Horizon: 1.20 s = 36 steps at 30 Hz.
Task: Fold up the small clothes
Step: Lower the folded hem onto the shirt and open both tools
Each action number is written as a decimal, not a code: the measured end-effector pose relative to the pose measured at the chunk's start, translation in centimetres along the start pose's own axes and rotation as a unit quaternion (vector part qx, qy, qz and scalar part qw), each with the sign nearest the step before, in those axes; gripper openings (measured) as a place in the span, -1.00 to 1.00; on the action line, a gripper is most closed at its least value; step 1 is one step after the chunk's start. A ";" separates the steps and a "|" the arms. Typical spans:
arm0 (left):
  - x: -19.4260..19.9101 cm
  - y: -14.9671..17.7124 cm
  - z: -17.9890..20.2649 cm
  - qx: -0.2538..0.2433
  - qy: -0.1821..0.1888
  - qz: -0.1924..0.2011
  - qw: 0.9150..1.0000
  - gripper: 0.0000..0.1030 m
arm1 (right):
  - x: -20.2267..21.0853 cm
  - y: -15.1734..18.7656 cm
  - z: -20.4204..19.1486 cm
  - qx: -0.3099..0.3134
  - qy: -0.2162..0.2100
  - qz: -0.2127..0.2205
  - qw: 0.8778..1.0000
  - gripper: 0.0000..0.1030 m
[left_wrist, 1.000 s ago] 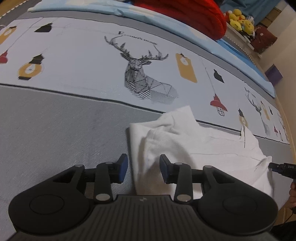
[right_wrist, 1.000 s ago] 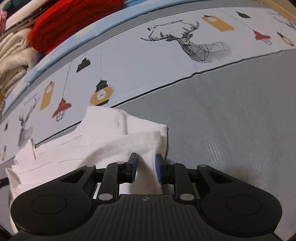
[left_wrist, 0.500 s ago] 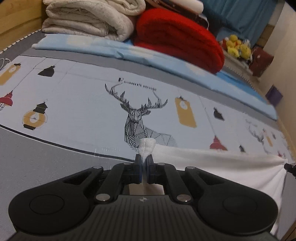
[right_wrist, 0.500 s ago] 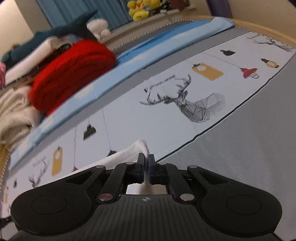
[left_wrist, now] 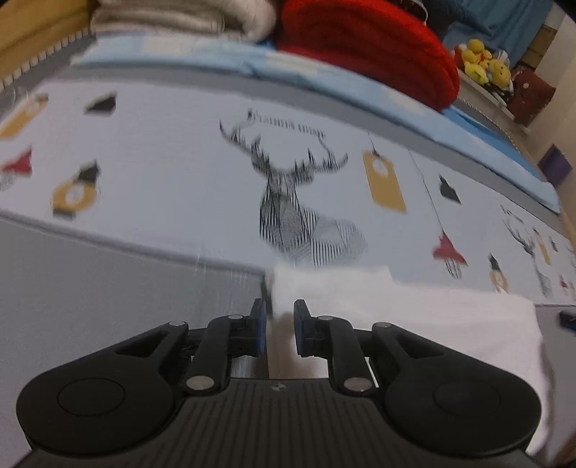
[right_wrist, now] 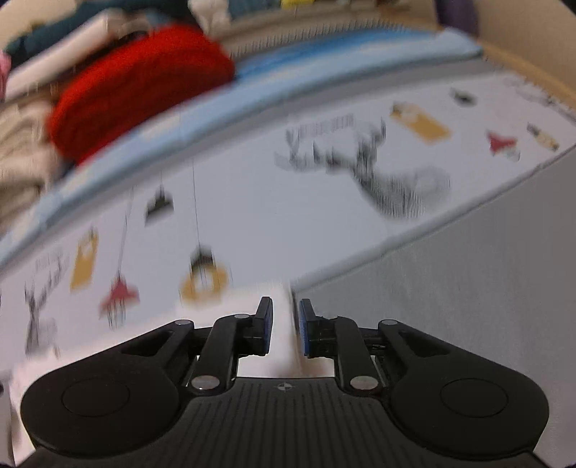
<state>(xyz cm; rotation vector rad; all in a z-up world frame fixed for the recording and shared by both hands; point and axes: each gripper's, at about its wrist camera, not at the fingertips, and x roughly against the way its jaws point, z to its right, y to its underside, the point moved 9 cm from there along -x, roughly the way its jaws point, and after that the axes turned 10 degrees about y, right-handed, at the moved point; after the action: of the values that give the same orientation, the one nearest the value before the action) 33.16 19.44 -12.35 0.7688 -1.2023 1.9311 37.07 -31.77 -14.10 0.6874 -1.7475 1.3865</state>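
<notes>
A white garment lies on the bed, its far edge straight along the border between the grey band and the printed part of the sheet. My left gripper stands over its left corner. The jaws are opening, a narrow gap shows, and the cloth lies between the pads without being pressed. In the right wrist view the same garment runs off to the left. My right gripper is over its right corner, jaws opening too, with white cloth in the gap. Both views are blurred.
The sheet's pale part carries a deer print, and its grey band lies nearer me. At the back are a rolled red blanket, beige folded bedding and yellow plush toys. A wooden bed edge runs far right.
Half a second ago both grippers were shut on the garment's corners and held the edge taut. Now both jaws have parted and the cloth rests on the bed.
</notes>
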 end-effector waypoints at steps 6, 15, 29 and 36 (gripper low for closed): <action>0.9 6.3 0.9 -0.026 0.061 -0.105 0.992 -0.38 | 0.3 6.5 1.5 0.068 -0.002 -0.108 0.992 -0.60; 3.8 12.4 0.4 -0.075 0.072 -0.159 0.982 -0.35 | 4.7 12.1 3.0 0.120 -0.030 -0.137 0.983 -0.58; 4.9 14.8 -1.3 -0.102 0.048 -0.194 0.974 -0.91 | 6.0 15.0 4.7 0.164 -0.004 -0.180 0.970 -0.93; 6.5 11.7 -0.6 -0.081 0.100 -0.125 0.984 -0.65 | 7.9 11.2 3.1 0.146 -0.028 -0.083 0.985 -0.80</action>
<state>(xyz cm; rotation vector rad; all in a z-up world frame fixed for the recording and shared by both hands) 19.85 18.14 -13.10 0.5946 -1.0695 1.6403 22.98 -31.41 -13.83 1.0152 -1.5040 1.5323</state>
